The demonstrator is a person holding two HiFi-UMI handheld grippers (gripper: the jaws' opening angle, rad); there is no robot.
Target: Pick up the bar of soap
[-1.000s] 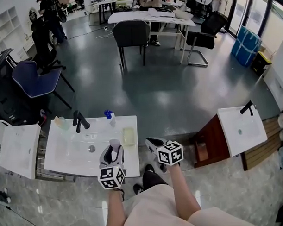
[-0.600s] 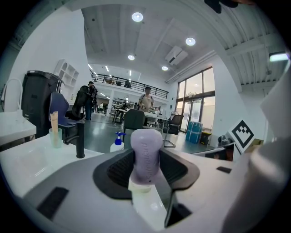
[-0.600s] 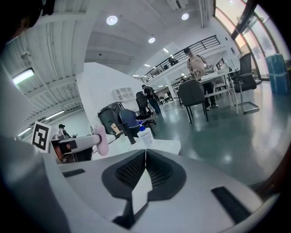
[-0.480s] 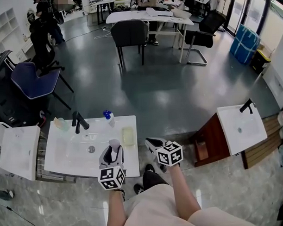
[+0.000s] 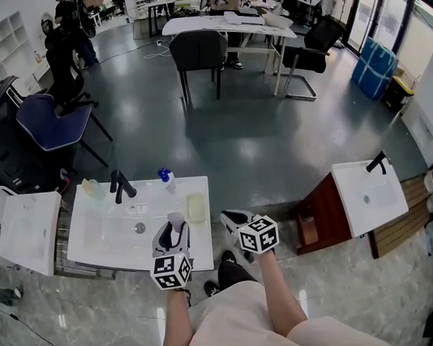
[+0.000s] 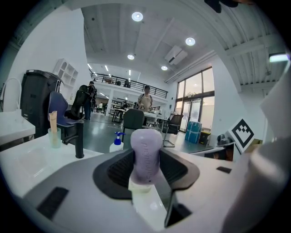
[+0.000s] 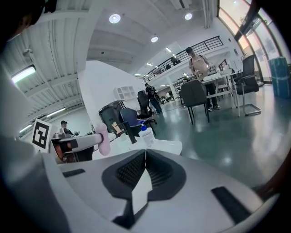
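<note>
No shift since the earlier frames: soap and both grippers hold their places. Bar of soap (image 5: 196, 207) lies flat at the right edge of the sink counter (image 5: 98, 244), nearer its far corner. Left gripper (image 5: 174, 231) pinches a lilac bottle (image 6: 146, 145) above the front edge. Right gripper (image 7: 144, 157), just off the right edge, has its jaws pressed together, empty. Judgement: the free right claw suits; spread wide, come in low, squeeze gently because the soap is likely slippery.

place: open-plan office-lab | cues: desk (image 5: 190, 26), office chairs (image 5: 199, 50), mezzanine (image 6: 132, 83), freestanding washbasins (image 5: 98, 244), polished floor (image 5: 257, 132)
</note>
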